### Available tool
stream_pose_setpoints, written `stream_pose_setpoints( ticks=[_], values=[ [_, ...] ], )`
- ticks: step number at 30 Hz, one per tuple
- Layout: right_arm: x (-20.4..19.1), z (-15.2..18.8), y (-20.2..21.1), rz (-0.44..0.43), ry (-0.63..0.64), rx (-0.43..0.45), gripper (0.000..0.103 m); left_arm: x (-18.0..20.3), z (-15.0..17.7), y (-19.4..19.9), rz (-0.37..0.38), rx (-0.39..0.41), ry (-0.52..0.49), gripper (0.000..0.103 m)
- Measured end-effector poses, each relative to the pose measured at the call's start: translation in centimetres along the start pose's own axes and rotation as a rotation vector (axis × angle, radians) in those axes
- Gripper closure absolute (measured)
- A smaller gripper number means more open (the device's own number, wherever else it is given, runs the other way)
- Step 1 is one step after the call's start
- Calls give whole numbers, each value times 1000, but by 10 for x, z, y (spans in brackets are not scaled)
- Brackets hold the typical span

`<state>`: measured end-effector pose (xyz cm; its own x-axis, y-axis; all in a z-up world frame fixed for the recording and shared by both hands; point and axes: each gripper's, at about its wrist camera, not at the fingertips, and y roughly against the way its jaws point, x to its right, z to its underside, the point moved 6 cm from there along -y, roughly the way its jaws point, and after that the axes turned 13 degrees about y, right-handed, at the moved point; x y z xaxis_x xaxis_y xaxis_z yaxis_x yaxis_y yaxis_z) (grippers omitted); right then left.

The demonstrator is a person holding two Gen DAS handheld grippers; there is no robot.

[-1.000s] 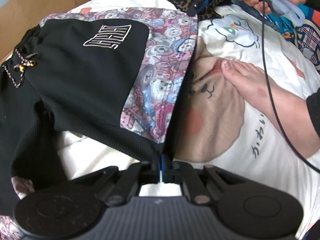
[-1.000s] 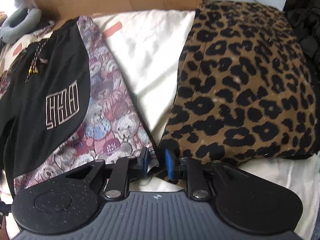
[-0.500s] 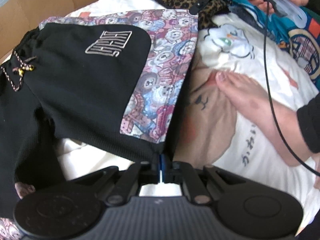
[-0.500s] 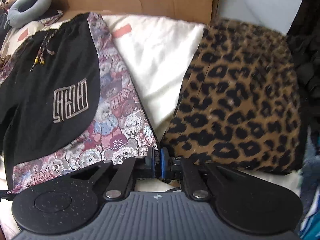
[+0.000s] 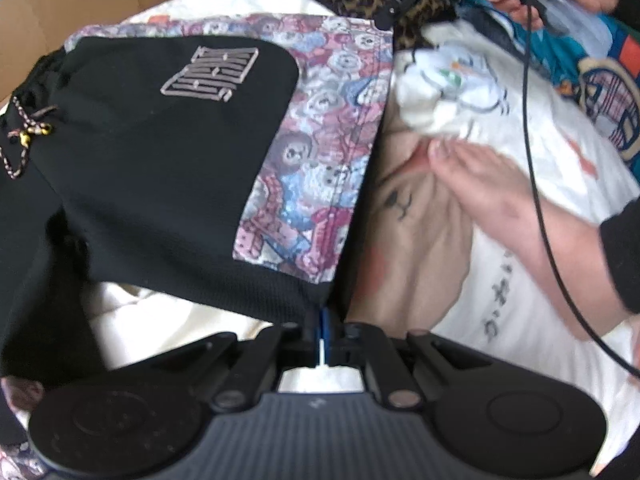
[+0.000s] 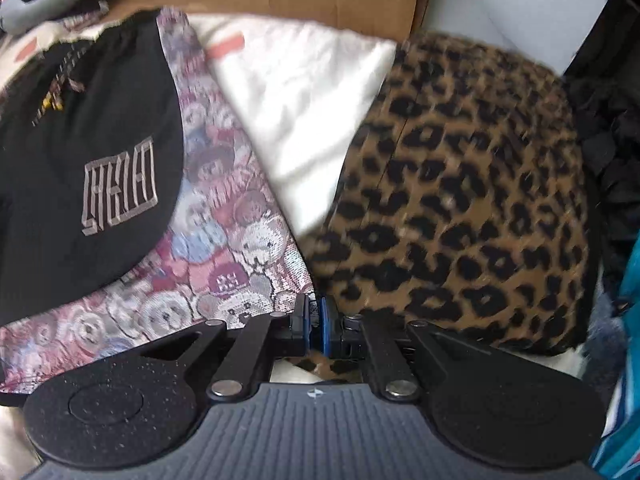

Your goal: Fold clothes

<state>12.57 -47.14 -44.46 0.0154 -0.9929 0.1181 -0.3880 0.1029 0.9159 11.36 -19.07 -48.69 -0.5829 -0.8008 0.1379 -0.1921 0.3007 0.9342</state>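
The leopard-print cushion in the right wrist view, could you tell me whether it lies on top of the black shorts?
No, the leopard-print cushion sits apart from the black shorts, with a strip of white bedding between them.

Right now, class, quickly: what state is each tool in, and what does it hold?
Left tool: closed on the hem corner of the black shorts with bear-print side panels.
Right tool: just closed, pinching the bear-print edge of the same shorts.

1 pair of shorts (image 5: 160, 168), 1 leopard-print cushion (image 6: 460, 200).
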Motion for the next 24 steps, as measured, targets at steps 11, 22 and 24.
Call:
stream_pose_setpoints(
  ticks=[11,22,24],
  values=[
    [-2,-16,29,-33,-75,31,91,-17,4,24,44,16,84,85],
    [-47,-48,50,-142,-10,97,91,-87,-2,82,-69,152,327,66],
    [-56,-51,52,-163,3,107,91,-96,3,89,-74,162,356,57]
  ],
)
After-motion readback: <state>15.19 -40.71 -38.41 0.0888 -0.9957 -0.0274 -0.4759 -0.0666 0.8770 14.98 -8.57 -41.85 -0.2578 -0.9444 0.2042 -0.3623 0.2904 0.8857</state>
